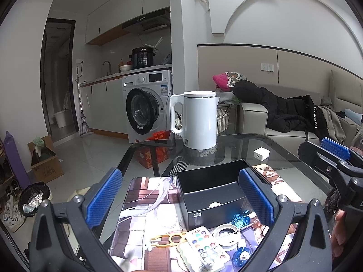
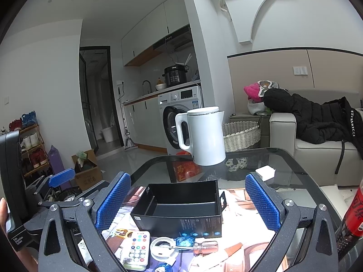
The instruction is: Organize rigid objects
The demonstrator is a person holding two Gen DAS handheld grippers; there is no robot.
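An open black box [image 1: 211, 190] [image 2: 177, 206] stands empty on a printed mat [image 1: 145, 206] on the glass table [image 1: 238, 142]. In front of it lie a white remote [image 1: 206, 247] [image 2: 137, 250] with coloured buttons, a tape roll [image 1: 225, 233] [image 2: 162, 248], a blue disc [image 1: 240, 221] [image 2: 185, 241], a second blue disc [image 1: 241, 255], a gold flat tool [image 1: 168, 240] [image 2: 122, 232] and a small screwdriver [image 2: 204, 247]. My left gripper [image 1: 181, 195] hovers open above these items, holding nothing. My right gripper [image 2: 188, 201] hangs open beside it, nothing between its blue pads.
A white kettle [image 1: 197, 120] [image 2: 202, 136] stands at the table's far edge, a white charger cube [image 1: 262, 153] [image 2: 264, 172] right of it. A red-labelled bottle [image 2: 354, 215] stands at the near right. A sofa with a black jacket [image 1: 283, 111] lies beyond.
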